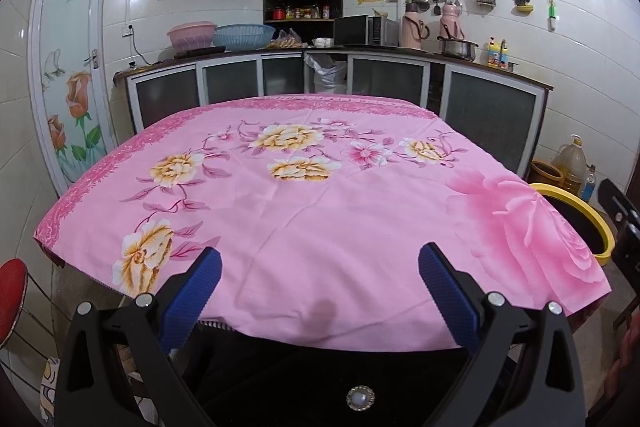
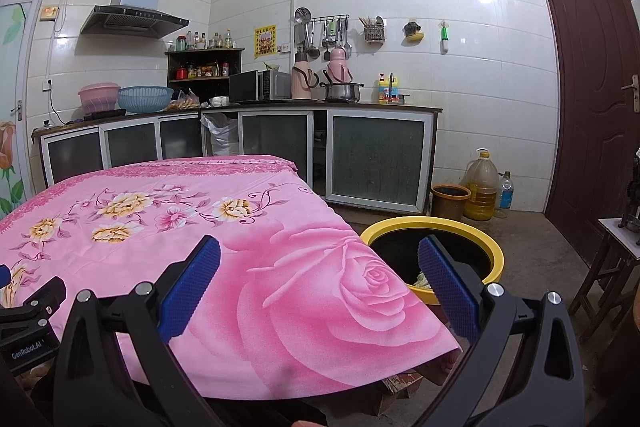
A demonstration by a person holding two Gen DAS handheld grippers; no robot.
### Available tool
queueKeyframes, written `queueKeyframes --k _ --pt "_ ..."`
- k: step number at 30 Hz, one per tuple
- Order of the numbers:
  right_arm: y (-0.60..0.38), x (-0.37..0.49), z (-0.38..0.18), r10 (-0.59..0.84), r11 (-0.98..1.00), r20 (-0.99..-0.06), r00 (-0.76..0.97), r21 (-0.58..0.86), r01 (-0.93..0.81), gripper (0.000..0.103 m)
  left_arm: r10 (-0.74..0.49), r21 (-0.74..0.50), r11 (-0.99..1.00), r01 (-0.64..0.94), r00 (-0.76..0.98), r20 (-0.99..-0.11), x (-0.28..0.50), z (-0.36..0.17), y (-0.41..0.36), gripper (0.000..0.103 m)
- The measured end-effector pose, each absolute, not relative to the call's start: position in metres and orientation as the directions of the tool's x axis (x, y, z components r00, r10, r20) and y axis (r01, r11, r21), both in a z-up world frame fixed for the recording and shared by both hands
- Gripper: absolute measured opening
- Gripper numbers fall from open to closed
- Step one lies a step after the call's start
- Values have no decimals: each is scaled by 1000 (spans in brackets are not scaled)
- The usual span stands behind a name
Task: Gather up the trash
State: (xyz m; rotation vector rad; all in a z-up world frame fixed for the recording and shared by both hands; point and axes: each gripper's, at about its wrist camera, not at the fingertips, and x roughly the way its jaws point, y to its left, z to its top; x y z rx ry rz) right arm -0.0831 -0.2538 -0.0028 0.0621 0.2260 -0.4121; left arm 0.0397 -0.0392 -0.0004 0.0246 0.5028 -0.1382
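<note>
A table with a pink flowered cloth (image 1: 320,211) fills the left wrist view; it also shows in the right wrist view (image 2: 200,227). I see no loose trash on the cloth. A yellow-rimmed black bin (image 2: 436,227) stands on the floor at the table's right corner, with some pale scraps inside; its rim shows in the left wrist view (image 1: 576,207). My left gripper (image 1: 320,263) is open and empty over the table's near edge. My right gripper (image 2: 320,259) is open and empty over the table's right corner, its right finger in front of the bin.
Kitchen counters (image 2: 280,107) with cabinets run along the back walls. A brown pot (image 2: 450,201), an oil jug (image 2: 482,187) and a bottle (image 2: 506,193) stand on the floor behind the bin. A wooden stool (image 2: 612,267) is at right, a red stool (image 1: 12,291) at left.
</note>
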Motion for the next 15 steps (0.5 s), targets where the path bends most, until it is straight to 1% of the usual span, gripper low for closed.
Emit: queueKeyframes --k 15 --pt "-255 -84 -3 -389 915 -230 892 13 403 95 -126 -7 990 142 860 -494 45 1 -39 95"
